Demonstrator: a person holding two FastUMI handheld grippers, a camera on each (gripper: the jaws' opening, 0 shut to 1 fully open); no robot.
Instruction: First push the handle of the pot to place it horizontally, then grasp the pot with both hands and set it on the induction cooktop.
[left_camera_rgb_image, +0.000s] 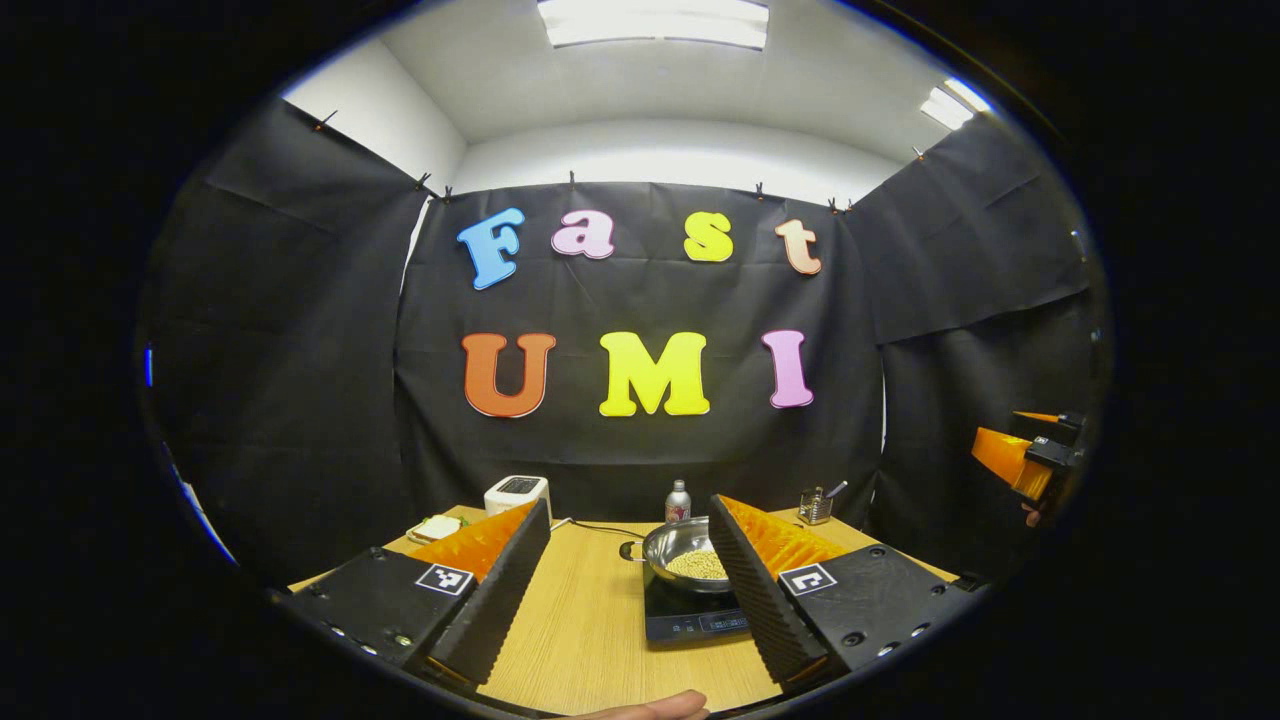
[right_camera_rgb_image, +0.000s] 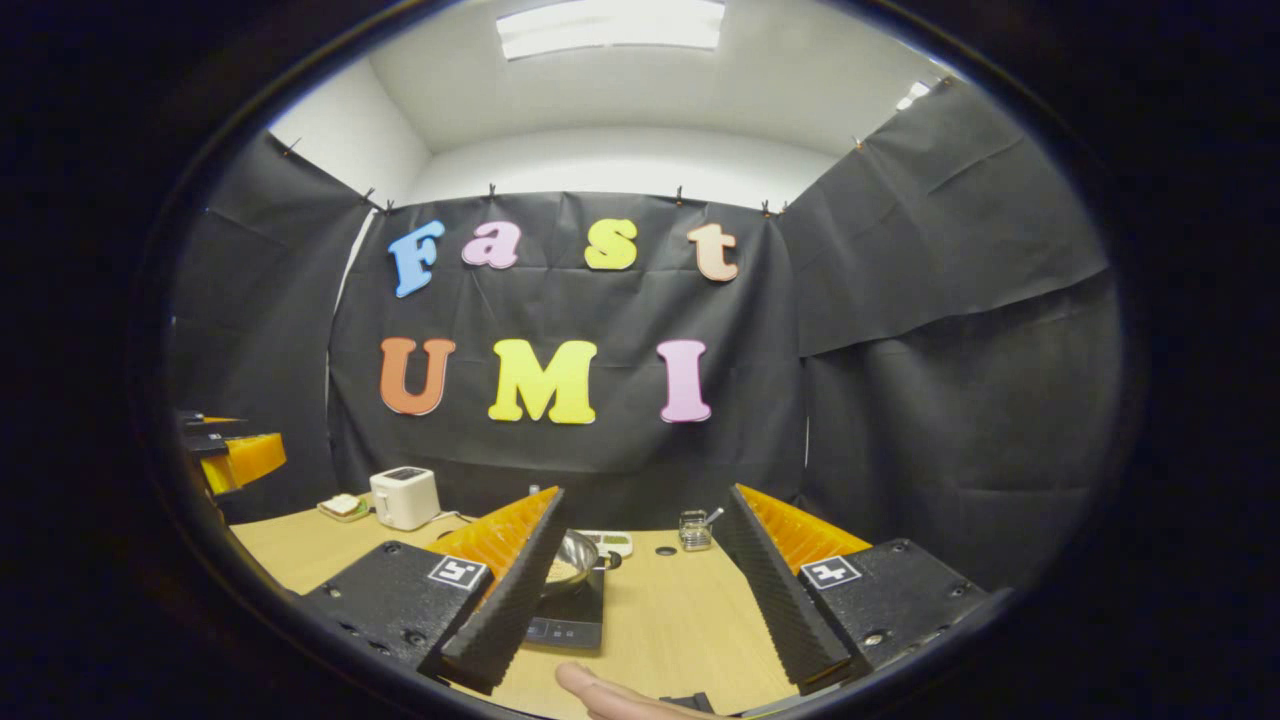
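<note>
A steel pot (left_camera_rgb_image: 690, 560) holding pale grains sits on the black induction cooktop (left_camera_rgb_image: 690, 620), right of the table's middle. A small loop handle (left_camera_rgb_image: 630, 550) sticks out on its left side. My left gripper (left_camera_rgb_image: 628, 510) is open above the table, short of the pot, with nothing between its fingers. In the right gripper view the pot (right_camera_rgb_image: 572, 560) and cooktop (right_camera_rgb_image: 568, 625) lie partly behind that gripper's left finger. My right gripper (right_camera_rgb_image: 648, 492) is also open and holds nothing. Each gripper appears at the other view's edge: the right gripper (left_camera_rgb_image: 1025, 455) and the left gripper (right_camera_rgb_image: 235, 455).
On the wooden table (left_camera_rgb_image: 590, 620) a white toaster (left_camera_rgb_image: 517, 493), a plate of bread (left_camera_rgb_image: 435, 528), a bottle (left_camera_rgb_image: 678, 500) and a glass jar with a utensil (left_camera_rgb_image: 817, 505) stand along the back. A hand (right_camera_rgb_image: 610, 695) shows at the near edge.
</note>
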